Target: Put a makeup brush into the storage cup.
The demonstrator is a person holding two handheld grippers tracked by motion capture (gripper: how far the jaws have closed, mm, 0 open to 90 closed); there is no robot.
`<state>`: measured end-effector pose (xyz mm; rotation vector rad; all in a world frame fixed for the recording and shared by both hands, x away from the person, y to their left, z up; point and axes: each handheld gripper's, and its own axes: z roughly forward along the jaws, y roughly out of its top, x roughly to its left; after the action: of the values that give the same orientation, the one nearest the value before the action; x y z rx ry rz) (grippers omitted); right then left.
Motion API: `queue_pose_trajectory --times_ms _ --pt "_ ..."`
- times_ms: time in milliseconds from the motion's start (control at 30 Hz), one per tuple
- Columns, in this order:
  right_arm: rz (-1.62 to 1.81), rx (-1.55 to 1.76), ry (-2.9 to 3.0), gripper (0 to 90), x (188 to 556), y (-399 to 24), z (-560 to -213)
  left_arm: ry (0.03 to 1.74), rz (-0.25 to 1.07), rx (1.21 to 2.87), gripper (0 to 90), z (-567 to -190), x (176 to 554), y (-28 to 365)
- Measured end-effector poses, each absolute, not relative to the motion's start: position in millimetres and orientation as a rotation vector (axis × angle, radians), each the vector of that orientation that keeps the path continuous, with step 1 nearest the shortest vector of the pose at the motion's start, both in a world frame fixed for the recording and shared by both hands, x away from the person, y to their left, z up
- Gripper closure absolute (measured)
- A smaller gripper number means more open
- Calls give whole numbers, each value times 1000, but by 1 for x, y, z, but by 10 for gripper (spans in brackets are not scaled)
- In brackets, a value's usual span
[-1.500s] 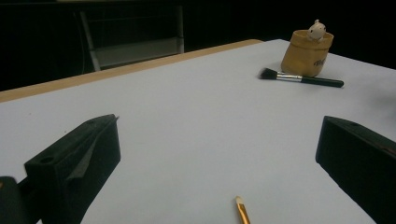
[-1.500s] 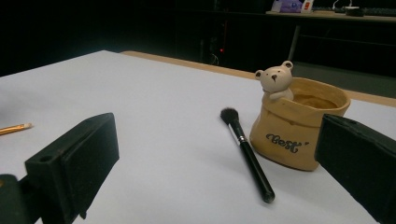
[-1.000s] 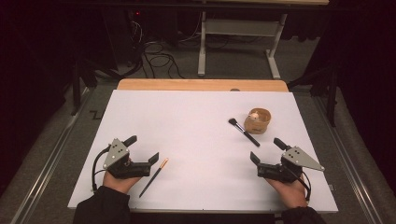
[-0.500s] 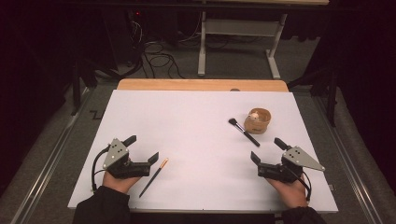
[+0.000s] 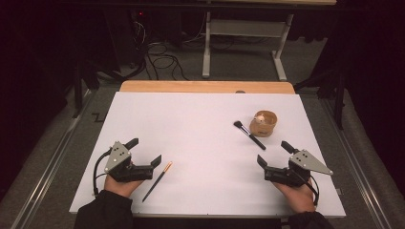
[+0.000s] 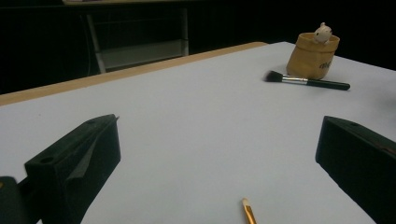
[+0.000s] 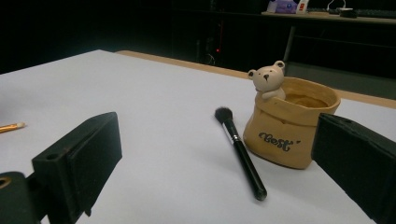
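Note:
A tan cup (image 5: pixel 263 122) shaped like a sack, with a small bear on its rim, stands at the right of the white table; it shows again as the cup (image 7: pixel 292 122) and the cup (image 6: pixel 313 55). A black makeup brush (image 5: pixel 250 135) lies just left of it, also the brush (image 7: pixel 240 151) and the brush (image 6: pixel 306 81). A thin orange-tipped brush (image 5: pixel 157 180) lies near the front left, its tip (image 6: pixel 248 212) between the left jaws. My left gripper (image 5: pixel 144 152) rests open beside it. My right gripper (image 5: pixel 274 152) rests open in front of the cup. Both hold nothing.
The white table top (image 5: pixel 191 124) has a wooden strip (image 5: pixel 205 86) along its far edge. Beyond it stand a metal desk frame (image 5: pixel 243 43) and loose cables (image 5: pixel 157 59) on the dark floor.

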<state>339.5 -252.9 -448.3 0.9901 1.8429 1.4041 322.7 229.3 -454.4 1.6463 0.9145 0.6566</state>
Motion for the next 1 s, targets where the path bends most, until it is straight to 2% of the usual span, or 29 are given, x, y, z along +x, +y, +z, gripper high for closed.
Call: queue_pose_trajectory --times_ms 567,1000 --pt "1399 1006 1811 37 341 -265 -445 968 710 1621 8 -453 327 244" --pt "1370 1021 1800 37 343 -272 -445 1080 742 1550 16 -453 332 271"
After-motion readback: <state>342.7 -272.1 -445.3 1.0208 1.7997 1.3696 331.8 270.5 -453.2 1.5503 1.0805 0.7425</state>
